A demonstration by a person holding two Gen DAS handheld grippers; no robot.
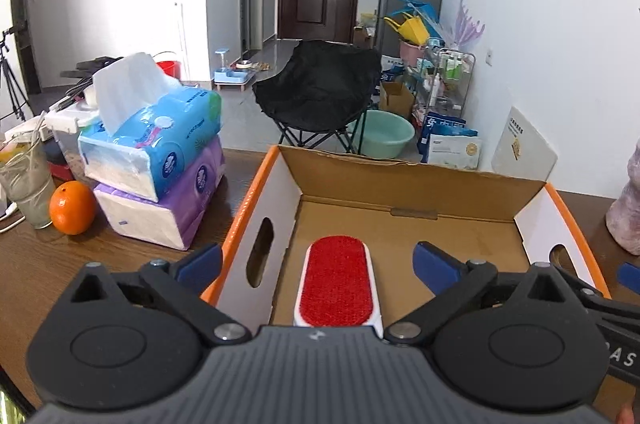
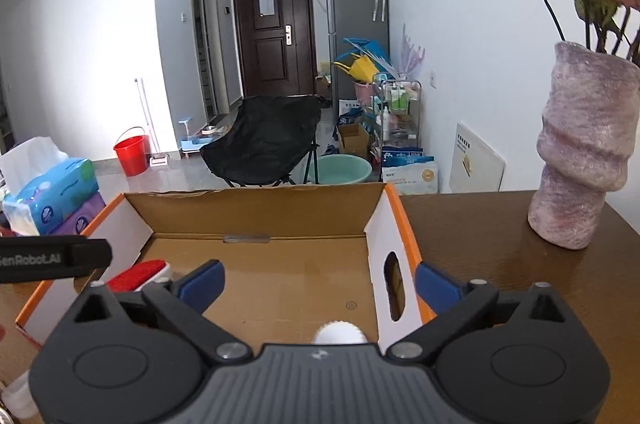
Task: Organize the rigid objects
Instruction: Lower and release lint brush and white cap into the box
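Left hand-held gripper (image 1: pixel 318 258): wide open, holding nothing.
Right hand-held gripper (image 2: pixel 320 282): wide open, holding nothing.
Red brush (image 1: pixel 337 286): lies flat in the box, between the left fingers, not touched.
White round thing (image 2: pixel 339 334): in the box, at 6 o'clock.
Box (image 1: pixel 400 184): open, on the table (image 1: pixel 100 264).
Orange (image 1: pixel 72 202): at 9 o'clock of the box.

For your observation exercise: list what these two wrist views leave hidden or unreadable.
- Lint brush: near end hidden by the left gripper body, left wrist view.
- White ridged object: mostly hidden behind the right gripper, unidentifiable.
- Door notice: too small to read.
- Cardboard box: near wall hidden.
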